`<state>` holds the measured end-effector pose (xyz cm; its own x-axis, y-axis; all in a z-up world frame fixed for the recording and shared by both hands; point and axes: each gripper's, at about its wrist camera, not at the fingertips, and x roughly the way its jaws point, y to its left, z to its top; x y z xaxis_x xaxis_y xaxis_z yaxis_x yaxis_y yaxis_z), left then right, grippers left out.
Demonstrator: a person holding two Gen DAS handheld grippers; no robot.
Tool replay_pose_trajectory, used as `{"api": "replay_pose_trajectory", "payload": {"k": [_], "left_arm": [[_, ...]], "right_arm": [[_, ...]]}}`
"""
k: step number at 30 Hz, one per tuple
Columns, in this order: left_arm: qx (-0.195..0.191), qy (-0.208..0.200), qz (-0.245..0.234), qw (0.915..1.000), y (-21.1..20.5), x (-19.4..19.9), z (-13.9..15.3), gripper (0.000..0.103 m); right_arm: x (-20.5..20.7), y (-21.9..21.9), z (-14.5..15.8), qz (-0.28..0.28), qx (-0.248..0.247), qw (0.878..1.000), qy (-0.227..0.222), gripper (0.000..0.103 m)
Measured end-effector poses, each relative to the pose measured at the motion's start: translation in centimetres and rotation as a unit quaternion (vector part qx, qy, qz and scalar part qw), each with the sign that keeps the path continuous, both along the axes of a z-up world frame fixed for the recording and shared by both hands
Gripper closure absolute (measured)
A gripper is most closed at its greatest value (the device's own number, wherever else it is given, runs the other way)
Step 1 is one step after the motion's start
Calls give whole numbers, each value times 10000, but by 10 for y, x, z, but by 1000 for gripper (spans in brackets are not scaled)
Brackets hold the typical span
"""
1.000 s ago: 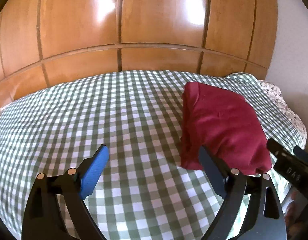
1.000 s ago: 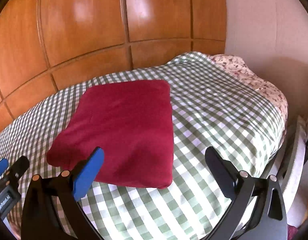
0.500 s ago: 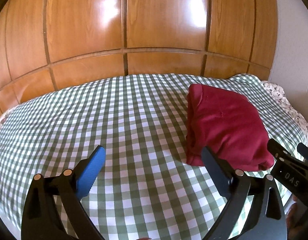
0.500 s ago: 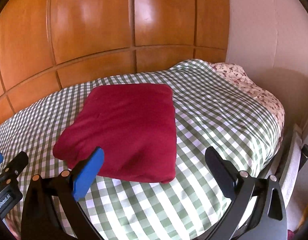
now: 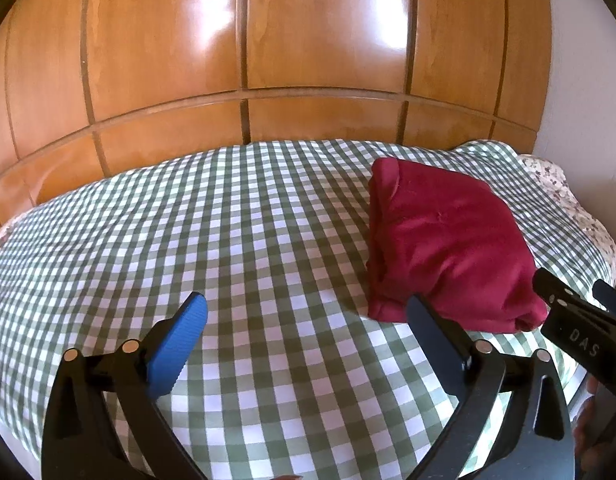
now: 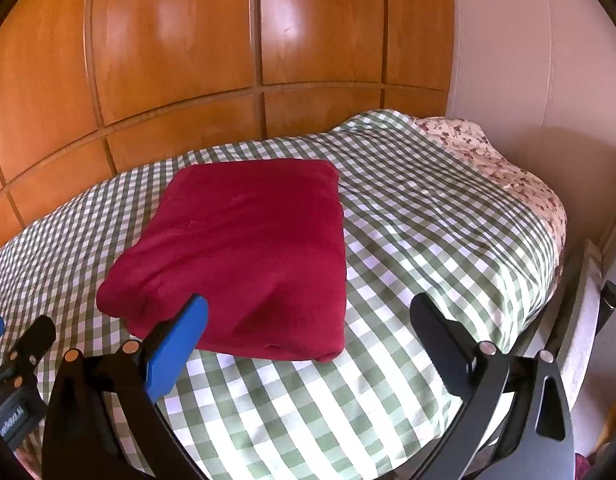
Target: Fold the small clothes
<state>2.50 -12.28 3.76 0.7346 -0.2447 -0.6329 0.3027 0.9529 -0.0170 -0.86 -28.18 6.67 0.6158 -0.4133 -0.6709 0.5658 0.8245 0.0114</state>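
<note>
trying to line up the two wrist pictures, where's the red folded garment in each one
Left wrist view: the red folded garment lies right of centre on the checked bedspread.
Right wrist view: it lies left of centre, nearer the camera.
Shared landmark: the floral pillow at the bed's far right corner.

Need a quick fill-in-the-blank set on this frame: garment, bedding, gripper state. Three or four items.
1. The folded garment lying on the bed is dark ____ in colour.
2. The bedspread has a green and white ____ pattern.
3. The jaws of the left gripper and right gripper are both ____, with nothing between them.
4. Behind the bed stands a panelled ____ wall.

Missing words: red; checked; open; wooden
</note>
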Motion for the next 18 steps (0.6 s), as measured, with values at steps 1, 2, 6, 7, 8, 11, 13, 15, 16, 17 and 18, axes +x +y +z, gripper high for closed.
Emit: {"api": "replay_pose_trajectory", "payload": {"k": [1, 2, 6, 7, 8, 11, 13, 15, 16, 17, 18], "left_arm": [[7, 5, -3, 10000, 0, 0, -1, 4], [37, 19, -4, 10000, -1, 1, -2, 4], [57, 51, -6, 10000, -2, 1, -3, 4], [71, 38, -5, 10000, -2, 1, -3, 4], [83, 8, 9, 10000, -1, 0, -1, 4], [61, -13, 28, 10000, 0, -2, 1, 4], [73, -20, 34, 10000, 1, -3, 1, 4], [65, -29, 50, 10000, 2, -4, 3, 4], [48, -31, 63, 10000, 3, -4, 3, 4], [13, -31, 78, 10000, 5, -5, 5, 4], [-12, -33, 90, 10000, 6, -5, 6, 4]], "right_arm": [[-1, 0, 0, 0, 5, 10000, -2, 2], [-1, 0, 0, 10, 9, 10000, -6, 2], [0, 1, -4, 57, 46, 10000, 56, 2], [0, 2, -6, 76, 57, 9999, 70, 2], [1, 2, -6, 88, 62, 9999, 73, 2], [1, 3, -8, 132, 44, 9999, 70, 2], [1, 3, -9, 149, 61, 9998, 71, 2], [1, 4, -10, 171, 72, 9998, 72, 2], [1, 5, -11, 182, 67, 9998, 77, 2], [1, 6, -11, 195, 65, 9998, 79, 2], [1, 7, -11, 215, 67, 9997, 81, 2]]}}
